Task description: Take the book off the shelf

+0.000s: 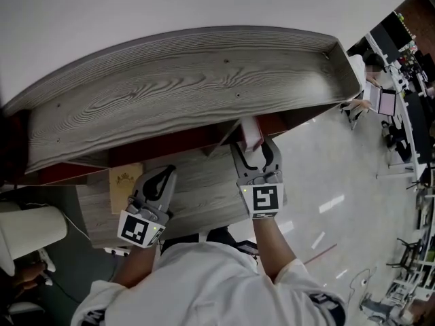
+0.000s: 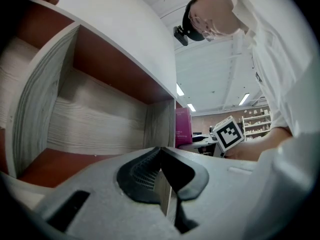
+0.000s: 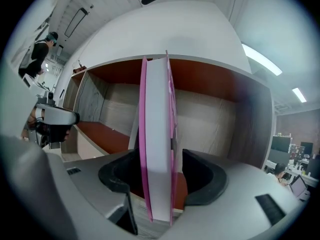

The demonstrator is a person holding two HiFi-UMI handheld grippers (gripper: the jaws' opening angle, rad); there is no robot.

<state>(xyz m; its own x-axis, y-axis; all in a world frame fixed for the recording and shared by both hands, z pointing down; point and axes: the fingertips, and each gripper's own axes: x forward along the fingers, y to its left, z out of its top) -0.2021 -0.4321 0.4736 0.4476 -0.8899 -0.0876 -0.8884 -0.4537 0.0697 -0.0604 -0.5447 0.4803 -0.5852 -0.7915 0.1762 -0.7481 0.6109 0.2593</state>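
We count 2 grippers, 1 pink book (image 1: pixel 251 133), 1 tan booklet (image 1: pixel 126 184), 1 shelf (image 1: pixel 190 87) & 1 person (image 1: pixel 372 65) seated far off at 2 o'clock in the head view.

The right gripper (image 1: pixel 257 155) has its jaws partway apart, about the book's thickness, one on each cover. In the right gripper view the book stands upright btwn the dark pads (image 3: pixel 116 176), with its white page edge toward the camera and a pink cover on either side. One pad touches its cover; at the other we can't tell if a thin gap is there (the cover overlaps the contact line). We read it as gripping the book. The book sits at 12 o'clock from that gripper. Its far end is under the shelf's grey wood-grain top, and its near end sticks out past the front edge, above the lower board (image 1: pixel 204 192).

The left gripper (image 1: pixel 165 176) is at 8 o'clock from the right one, well apart from the book. Its jaws are closed tip to tip w/ nothing btwn them; only wood shows through the slit below the tips. It hovers over the lower board, and the tan booklet lies flat just beside it at 10 o'clock.

In the left gripper view the compartment facing it has a reddish floor & ceiling, a grey grained back and grey sides.
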